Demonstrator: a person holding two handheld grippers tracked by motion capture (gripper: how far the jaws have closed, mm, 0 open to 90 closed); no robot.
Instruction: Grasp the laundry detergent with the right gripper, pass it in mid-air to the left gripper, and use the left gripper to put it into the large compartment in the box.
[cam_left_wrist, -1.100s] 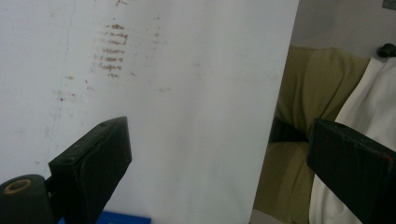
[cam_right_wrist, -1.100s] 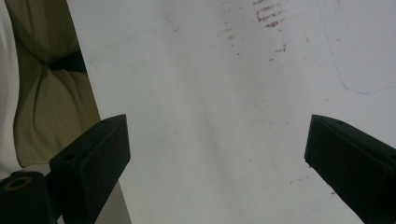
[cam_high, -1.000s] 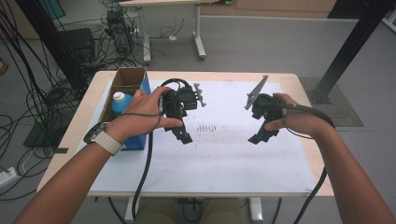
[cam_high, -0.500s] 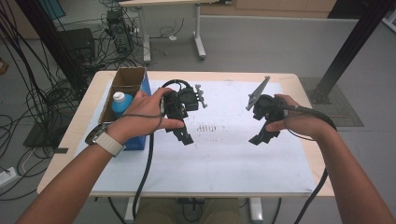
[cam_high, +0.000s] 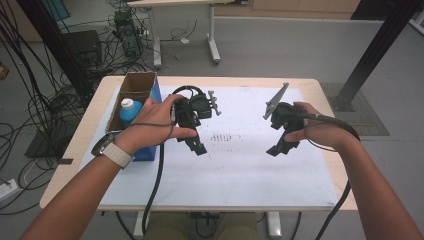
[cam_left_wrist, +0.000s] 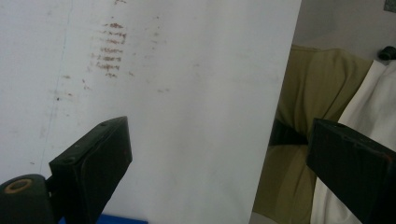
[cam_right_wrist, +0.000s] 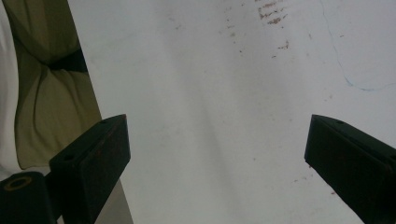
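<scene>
Both grippers hover above a white mat (cam_high: 225, 170) that covers the table. My left gripper (cam_high: 197, 146) is held left of centre, pointing down toward the person's side. In the left gripper view its jaws stand wide apart with nothing between them, and my left gripper (cam_left_wrist: 219, 172) looks onto the mat (cam_left_wrist: 187, 93) and its near edge. My right gripper (cam_high: 279, 148) hangs right of centre. The right gripper view has my right gripper (cam_right_wrist: 217, 170) open and empty over the stained mat (cam_right_wrist: 210, 93).
An open cardboard and blue box (cam_high: 134, 100) stands at the table's left, with a blue bottle with a white cap (cam_high: 129, 110) in it. Faint brown marks (cam_high: 223, 136) dot the mat's middle. The person's olive trousers (cam_left_wrist: 308, 116) lie past the near edge.
Both hands have drifted slightly; the grippers stay open and empty over the mat. Nothing was picked up or put down.
</scene>
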